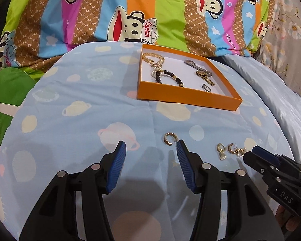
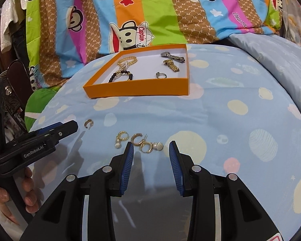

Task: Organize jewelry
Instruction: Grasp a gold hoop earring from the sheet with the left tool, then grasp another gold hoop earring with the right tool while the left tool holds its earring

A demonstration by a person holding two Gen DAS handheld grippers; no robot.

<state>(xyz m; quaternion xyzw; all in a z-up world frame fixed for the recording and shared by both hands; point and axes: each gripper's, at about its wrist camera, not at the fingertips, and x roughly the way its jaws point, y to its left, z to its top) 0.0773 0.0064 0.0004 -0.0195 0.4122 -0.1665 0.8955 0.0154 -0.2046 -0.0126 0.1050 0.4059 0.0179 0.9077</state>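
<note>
An orange tray (image 1: pixel 182 98) (image 2: pixel 134 90) lies on the blue spotted cover and holds a gold chain (image 1: pixel 150 57), a black bead bracelet (image 1: pixel 166 75), watches (image 1: pixel 204 74) and a silver ring (image 1: pixel 206 87) (image 2: pixel 161 75). A gold C-shaped earring (image 1: pixel 169 139) (image 2: pixel 88 124) lies just ahead of my left gripper (image 1: pixel 151 146), which is open and empty. A cluster of gold and pearl earrings (image 1: pixel 229 150) (image 2: pixel 144 143) lies just ahead of my right gripper (image 2: pixel 151 145), which is open and empty, and also shows at the right of the left view (image 1: pixel 254 156).
A striped cartoon-monkey quilt (image 1: pixel 130 14) (image 2: pixel 150 16) is bunched behind the tray. A pale blue pillow (image 1: pixel 271 92) (image 2: pixel 281 60) lies to the right. Clothes hang at the far left of the right wrist view (image 2: pixel 6 30).
</note>
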